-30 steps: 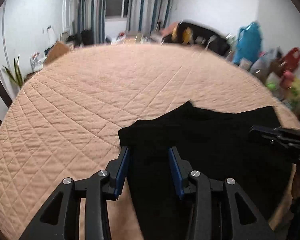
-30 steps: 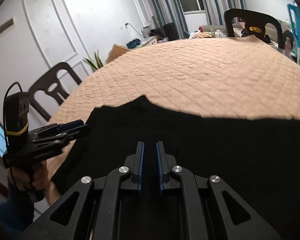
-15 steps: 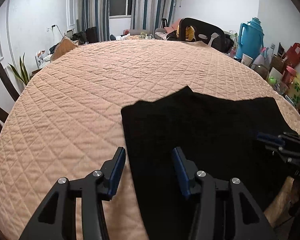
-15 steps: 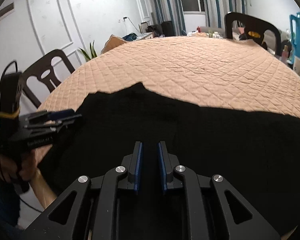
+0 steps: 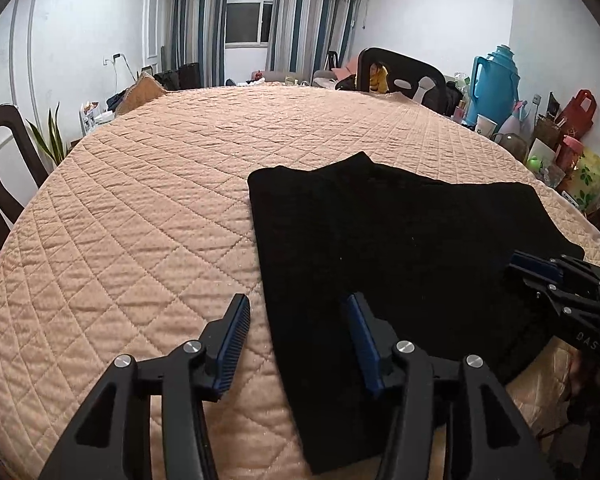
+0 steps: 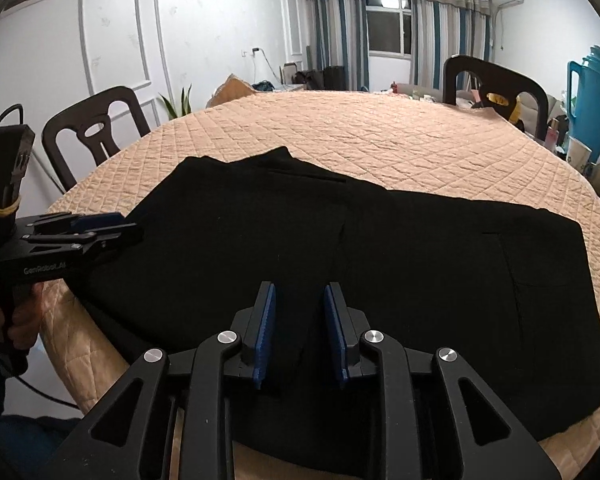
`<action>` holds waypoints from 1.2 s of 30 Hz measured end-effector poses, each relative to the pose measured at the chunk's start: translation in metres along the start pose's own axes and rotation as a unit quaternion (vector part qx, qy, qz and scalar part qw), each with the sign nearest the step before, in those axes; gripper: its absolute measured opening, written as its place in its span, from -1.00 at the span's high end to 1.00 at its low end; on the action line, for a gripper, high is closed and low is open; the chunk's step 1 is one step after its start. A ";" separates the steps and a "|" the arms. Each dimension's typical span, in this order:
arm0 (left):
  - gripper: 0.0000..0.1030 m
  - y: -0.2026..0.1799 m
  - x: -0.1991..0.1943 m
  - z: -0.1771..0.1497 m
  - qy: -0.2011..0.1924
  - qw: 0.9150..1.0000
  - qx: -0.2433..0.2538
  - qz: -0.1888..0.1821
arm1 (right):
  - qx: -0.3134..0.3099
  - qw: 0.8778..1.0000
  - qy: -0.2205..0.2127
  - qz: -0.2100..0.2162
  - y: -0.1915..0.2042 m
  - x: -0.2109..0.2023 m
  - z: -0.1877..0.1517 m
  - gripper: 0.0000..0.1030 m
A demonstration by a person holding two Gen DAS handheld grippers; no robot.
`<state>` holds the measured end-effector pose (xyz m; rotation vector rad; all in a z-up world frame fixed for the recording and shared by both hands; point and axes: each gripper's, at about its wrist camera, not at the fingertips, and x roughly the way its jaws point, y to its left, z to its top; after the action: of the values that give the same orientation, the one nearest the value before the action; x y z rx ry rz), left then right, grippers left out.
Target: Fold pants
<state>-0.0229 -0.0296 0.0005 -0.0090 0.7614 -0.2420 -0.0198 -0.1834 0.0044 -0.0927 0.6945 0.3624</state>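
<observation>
Black cloth, matte and near featureless, that's the pants [image 6: 400, 264] lying flat at the near edge of the round table [image 5: 140, 208], spread wide from left to right with the near hem reaching the rim. From the right wrist view faint seams show up: one line running down the middle, and a squared pocket outline stitched on the right-hand part. Its far edge isn't straight, there's a small peak poking up toward the middle of the table, and the left corner is squared off cleanly. Underneath, a peach quilted cover with a diamond stitch pattern, puffy and slightly wrinkled, drapes over the table's edge. Now the left gripper [image 5: 296, 336], black angular frame with ribbed blue pads, fingers spread wide: the left pad sits over bare quilt, the right pad over the fabric, straddling the garment's left edge and holding nothing. Over to the right gripper [image 6: 300, 332], same build, silver bolts on the linkage, fingers parted with a clear gap, hovering low over the near middle of the cloth, nothing pinched between them. Each tool shows up in the other's camera, well apart along the near rim. Round the room, dark chairs [image 6: 96, 136] with cut-out backs, striped curtains [image 5: 292, 28] at the far window, and a tall teal thermos jug [image 5: 496, 84] on the right.
</observation>
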 end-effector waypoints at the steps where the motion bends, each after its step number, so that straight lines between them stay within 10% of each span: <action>1: -0.05 -0.001 0.000 0.000 -0.002 1.000 0.000 0.000 | 0.000 1.000 -0.004 0.000 0.000 -0.001 -0.001 0.49; 28: -0.07 0.002 -0.012 -0.020 -0.039 0.999 0.002 -0.007 | 0.109 0.993 -0.043 0.014 -0.067 -0.060 -0.042 0.48; 32: -0.07 0.001 -0.013 -0.020 -0.041 0.999 0.002 -0.006 | 0.161 0.986 -0.029 -0.025 -0.093 -0.082 -0.056 0.00; 36: -0.07 0.001 -0.013 -0.019 -0.041 0.999 0.002 -0.006 | 0.245 0.969 -0.010 -0.026 -0.114 -0.092 -0.067 -0.04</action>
<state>-0.0448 -0.0237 -0.0049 -0.0199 0.6789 -0.2526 -0.0853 -0.3305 0.0077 0.3608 0.7421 0.1345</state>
